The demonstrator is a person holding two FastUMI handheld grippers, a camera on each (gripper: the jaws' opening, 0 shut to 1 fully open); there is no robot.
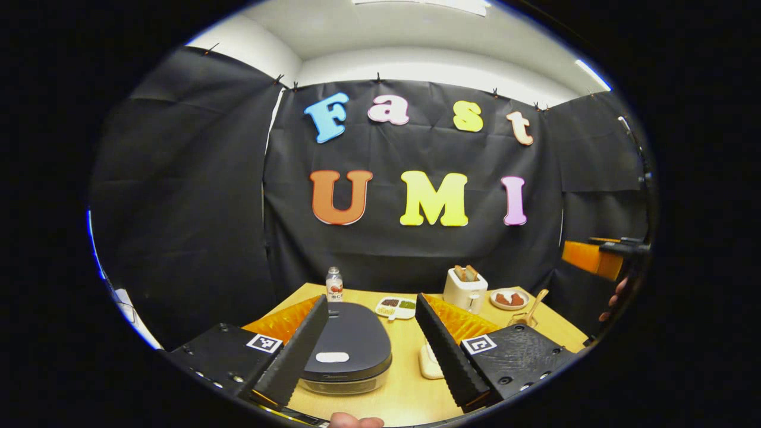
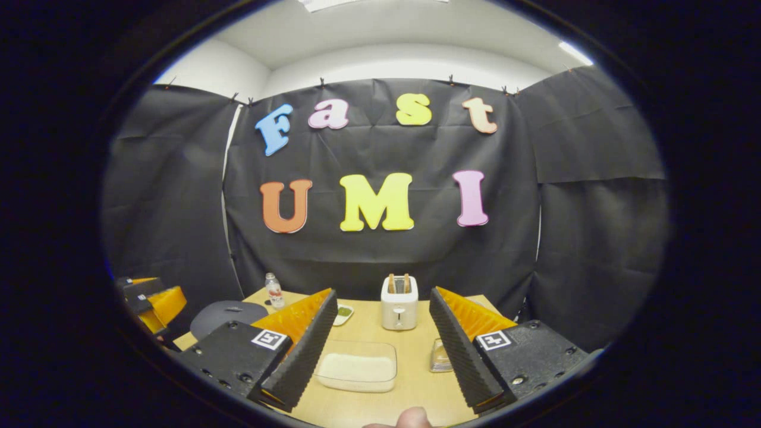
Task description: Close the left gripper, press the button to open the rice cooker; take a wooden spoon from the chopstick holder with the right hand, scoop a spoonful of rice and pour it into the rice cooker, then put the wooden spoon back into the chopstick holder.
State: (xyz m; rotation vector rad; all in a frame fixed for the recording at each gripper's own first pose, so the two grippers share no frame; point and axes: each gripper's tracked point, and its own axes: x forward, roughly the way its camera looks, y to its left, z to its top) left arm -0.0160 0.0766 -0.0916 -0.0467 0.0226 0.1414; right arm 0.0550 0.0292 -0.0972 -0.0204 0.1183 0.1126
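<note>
no readable text; bottle [image 1: 334,284] label and rice cooker [image 1: 348,348] front marking too small.

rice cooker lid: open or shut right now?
Shut. In the left gripper view the rice cooker lid lies flat on the body, no gap showing. The left gripper is open in front of it, nothing pressed yet.

In the left gripper view, the left gripper [image 1: 371,351] is held level with its jaws spread wide, nothing between its fingers [image 1: 294,353]. A fingertip [image 1: 355,421] of the holding hand shows at the bottom edge. In the right gripper view, the right gripper [image 2: 380,356] is likewise spread wide and empty, with the left gripper [image 2: 148,303] visible far off to one side.
</note>
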